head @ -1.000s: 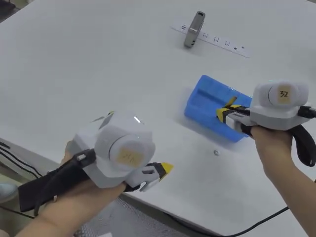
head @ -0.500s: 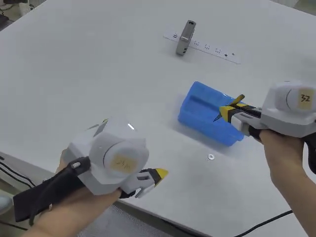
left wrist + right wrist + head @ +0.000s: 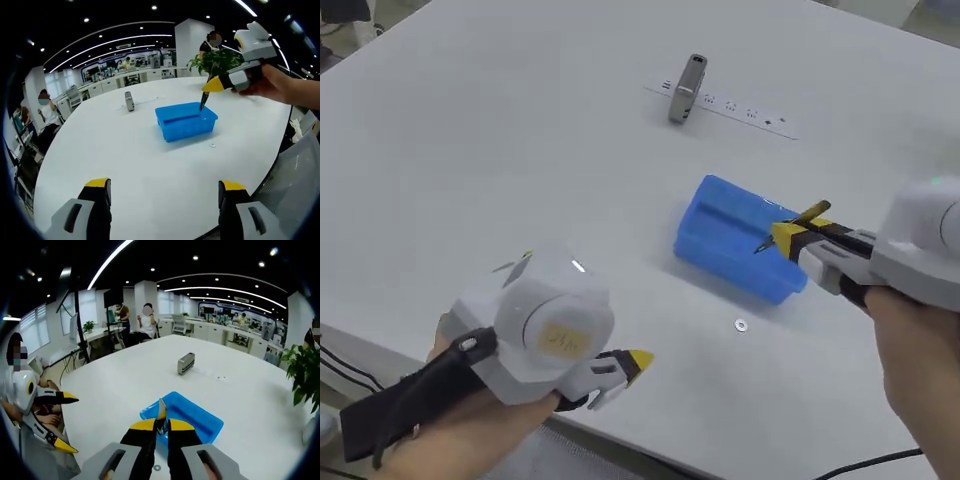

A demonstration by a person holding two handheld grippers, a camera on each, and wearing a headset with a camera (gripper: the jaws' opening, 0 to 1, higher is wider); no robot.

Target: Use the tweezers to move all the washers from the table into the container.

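Note:
A blue container (image 3: 728, 238) lies on the white table (image 3: 500, 150). One small washer (image 3: 741, 324) rests on the table just in front of it. My right gripper (image 3: 788, 235) is shut on slim tweezers (image 3: 763, 246), whose tips hang over the container's right half. Whether the tips hold anything is too small to tell. In the right gripper view the tweezers (image 3: 161, 411) rise between the shut jaws above the container (image 3: 200, 421), with the washer (image 3: 157, 468) below. My left gripper (image 3: 605, 325) stands open near the table's front edge, container (image 3: 186, 121) and washer (image 3: 213, 145) ahead of it.
A white power strip (image 3: 735, 104) with a grey block (image 3: 685, 76) standing on it lies at the back of the table. Office desks, plants and several people sit beyond the table in both gripper views. The table's near edge runs just under my left hand.
My right gripper has drawn back to the right with the tweezers, towards the container's right edge. The washer and the left gripper have kept their places; the head camera has shifted.

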